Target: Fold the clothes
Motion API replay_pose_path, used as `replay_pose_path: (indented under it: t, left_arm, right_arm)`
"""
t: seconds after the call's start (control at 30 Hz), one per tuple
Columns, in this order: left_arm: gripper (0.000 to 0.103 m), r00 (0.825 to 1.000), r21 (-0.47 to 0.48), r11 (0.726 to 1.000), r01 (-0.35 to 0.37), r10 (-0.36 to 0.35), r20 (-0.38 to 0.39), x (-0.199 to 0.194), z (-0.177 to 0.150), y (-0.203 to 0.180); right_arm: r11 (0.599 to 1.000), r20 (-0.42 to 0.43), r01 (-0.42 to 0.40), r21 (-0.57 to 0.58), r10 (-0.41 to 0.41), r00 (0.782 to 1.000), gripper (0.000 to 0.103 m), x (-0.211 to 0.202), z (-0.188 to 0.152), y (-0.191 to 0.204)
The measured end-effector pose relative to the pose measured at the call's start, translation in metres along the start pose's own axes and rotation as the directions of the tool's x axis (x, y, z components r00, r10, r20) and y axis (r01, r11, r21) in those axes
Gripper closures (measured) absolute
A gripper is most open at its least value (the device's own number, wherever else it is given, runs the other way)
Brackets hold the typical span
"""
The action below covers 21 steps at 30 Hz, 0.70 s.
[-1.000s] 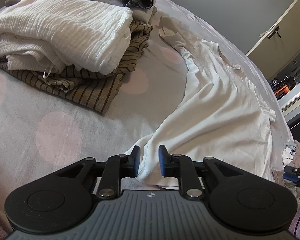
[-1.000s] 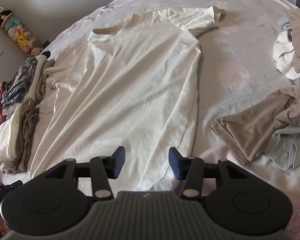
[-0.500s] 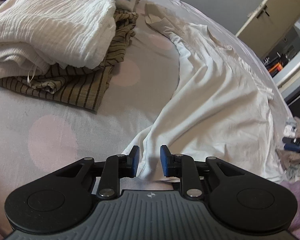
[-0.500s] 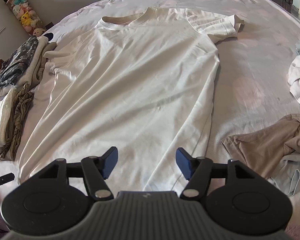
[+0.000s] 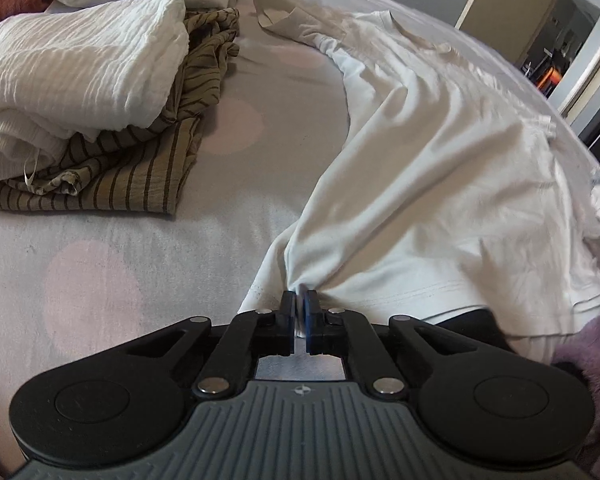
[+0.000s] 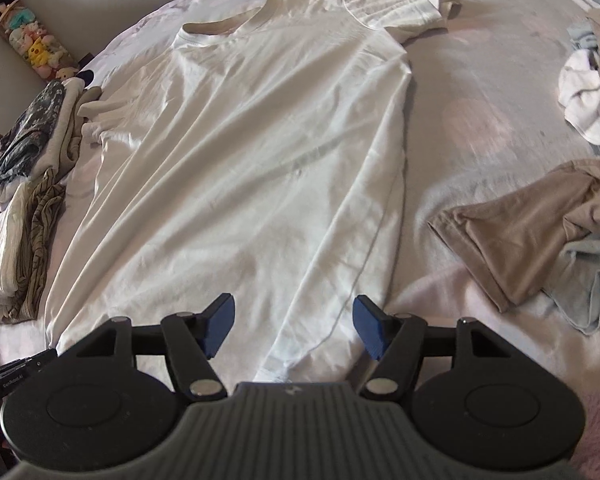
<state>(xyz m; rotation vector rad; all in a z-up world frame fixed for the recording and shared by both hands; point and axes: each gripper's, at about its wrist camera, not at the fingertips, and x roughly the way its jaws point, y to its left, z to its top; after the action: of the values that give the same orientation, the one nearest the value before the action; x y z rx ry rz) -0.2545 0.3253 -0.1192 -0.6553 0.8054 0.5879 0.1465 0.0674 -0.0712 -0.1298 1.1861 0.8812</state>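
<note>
The white T-shirt (image 6: pixel 252 152) is lying spread flat across the middle of the bed (image 6: pixel 480 128), neckline toward the far edge, hem at the near edge. The left gripper (image 5: pixel 300 305) is clamping a bunched bit of that hem, its jaws having just closed on the cloth. The right gripper (image 6: pixel 294 320) is hovering over the hem's other corner, jaws apart (nothing pinched). Folded clothes (image 5: pixel 72 72) are sitting stacked by the bed's left edge, loose ones (image 6: pixel 540 224) at the right. Small lettering on the left gripper's side in the right view is too blurred to read.
</note>
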Motion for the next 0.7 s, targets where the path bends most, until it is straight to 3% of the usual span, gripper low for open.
replay_pose_path:
  t: [0.07, 0.13, 0.17, 0.2, 0.43, 0.57, 0.63, 0.7]
  left_arm:
    - [0.101, 0.999, -0.039, 0.998, 0.043, -0.042, 0.03, -0.011, 0.005, 0.002]
    - [0.101, 0.997, -0.056, 0.996, 0.065, -0.062, 0.054, -0.02, 0.011, 0.002]
    - [0.101, 0.996, -0.059, 0.996, 0.067, -0.063, 0.059, -0.022, 0.014, 0.003]
    - [0.101, 0.996, -0.061, 0.996, 0.062, -0.058, 0.062, -0.023, 0.016, 0.002]
    - [0.101, 0.997, -0.078, 0.996, 0.047, -0.042, 0.058, -0.019, 0.019, 0.001]
    - [0.101, 0.997, -0.096, 0.994, 0.052, -0.046, 0.056, -0.019, 0.016, 0.005]
    - [0.101, 0.997, -0.107, 0.993, 0.056, -0.05, 0.057, -0.018, 0.016, 0.008]
    - [0.101, 0.997, -0.117, 0.991, 0.061, -0.055, 0.058, -0.017, 0.016, 0.01]
  right_arm:
    - [1.0, 0.0, 0.023, 0.019, -0.023, 1.0, 0.035, -0.01, 0.002, -0.007]
    - [0.999, -0.006, 0.038, 0.033, -0.038, 0.999, 0.046, -0.017, 0.003, -0.013]
    - [0.999, -0.015, 0.031, 0.041, -0.03, 0.999, 0.058, -0.018, 0.003, -0.016]
    - [0.998, -0.03, 0.019, 0.058, -0.017, 0.999, 0.063, -0.016, 0.003, -0.018]
    - [0.998, -0.146, -0.012, 0.066, 0.021, 0.989, 0.064, 0.014, -0.002, -0.001]
    - [0.997, -0.229, 0.067, 0.036, -0.057, 0.972, 0.065, 0.034, -0.007, 0.012]
    - [0.995, -0.255, 0.103, 0.019, -0.095, 0.962, 0.074, 0.045, -0.011, 0.013]
    - [0.994, -0.267, 0.101, 0.047, -0.085, 0.96, 0.097, 0.049, -0.015, 0.009]
